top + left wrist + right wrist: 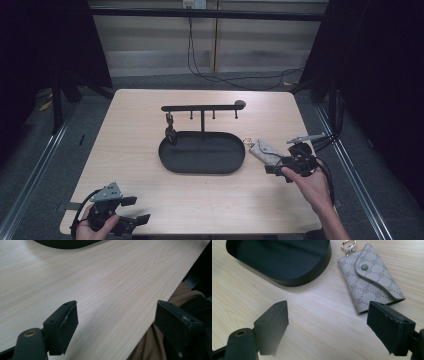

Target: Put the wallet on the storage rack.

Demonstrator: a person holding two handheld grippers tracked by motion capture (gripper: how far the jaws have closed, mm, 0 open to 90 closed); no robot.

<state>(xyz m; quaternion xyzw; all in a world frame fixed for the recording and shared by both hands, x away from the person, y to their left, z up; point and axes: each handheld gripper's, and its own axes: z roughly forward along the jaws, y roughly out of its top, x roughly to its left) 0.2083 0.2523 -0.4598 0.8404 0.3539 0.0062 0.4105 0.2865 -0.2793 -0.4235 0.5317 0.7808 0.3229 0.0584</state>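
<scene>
The key pouch (370,277) lies flat beside the black tray (287,262), so we bring our right gripper (329,327) near, jaws wide and empty, while our left gripper (117,330) idles, jaws apart

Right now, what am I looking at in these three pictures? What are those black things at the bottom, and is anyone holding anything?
A person sits at a wooden table with a hand tool in each hand. Each ends in a two-jawed claw. One picture looks down from above. The other two come from small cameras riding on the left claw and the right claw, so the black blocks are their jaws. On the table stand a black oval tray with a hook rack and a grey patterned key pouch beside it. Both claws are open and hold nothing.
</scene>
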